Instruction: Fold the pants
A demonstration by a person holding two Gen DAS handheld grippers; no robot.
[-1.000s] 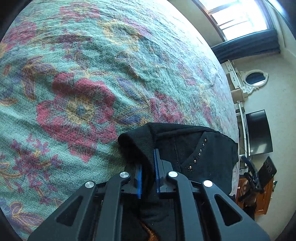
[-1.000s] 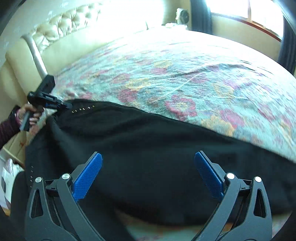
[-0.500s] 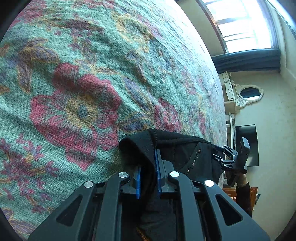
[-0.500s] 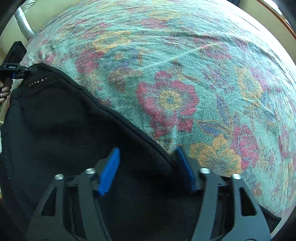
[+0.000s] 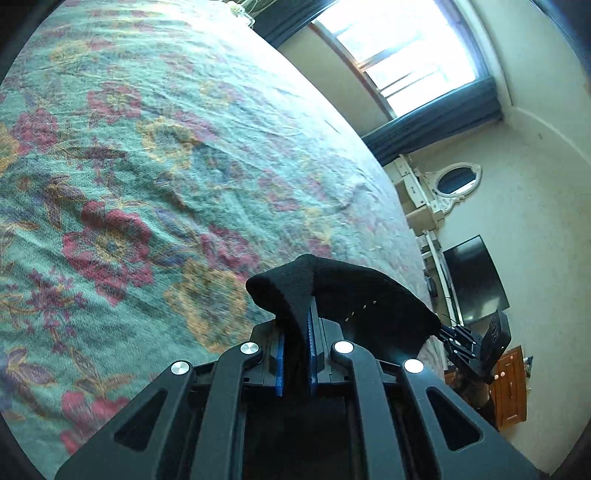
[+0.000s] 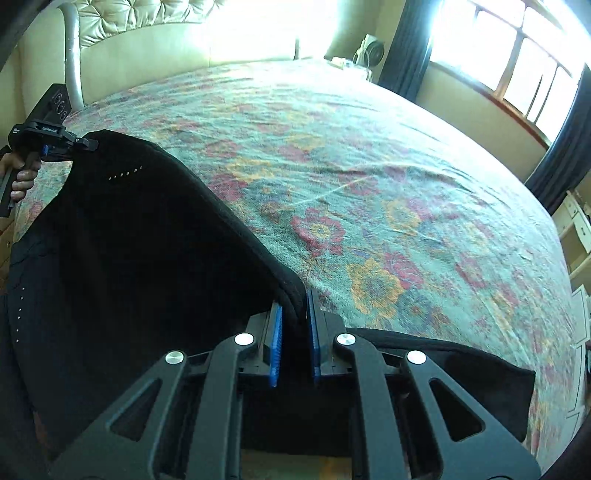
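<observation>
Floral green bedspread (image 6: 369,155) covers the bed, with a padded cream headboard (image 6: 155,26) at its far end and a window (image 5: 402,48) to the side. Black pants (image 6: 122,258) hang stretched over the near edge of the bed, lifted between both tools. Right gripper (image 6: 294,314) has just been closing and now pinches the fabric's upper edge between its blue pads. Left gripper (image 5: 294,339) pinches a corner near a row of small studs (image 6: 125,172).

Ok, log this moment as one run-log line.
left gripper: shut on pants | right gripper: just closed on pants edge | pants: lifted between both above bedspread | fold: not yet made
</observation>
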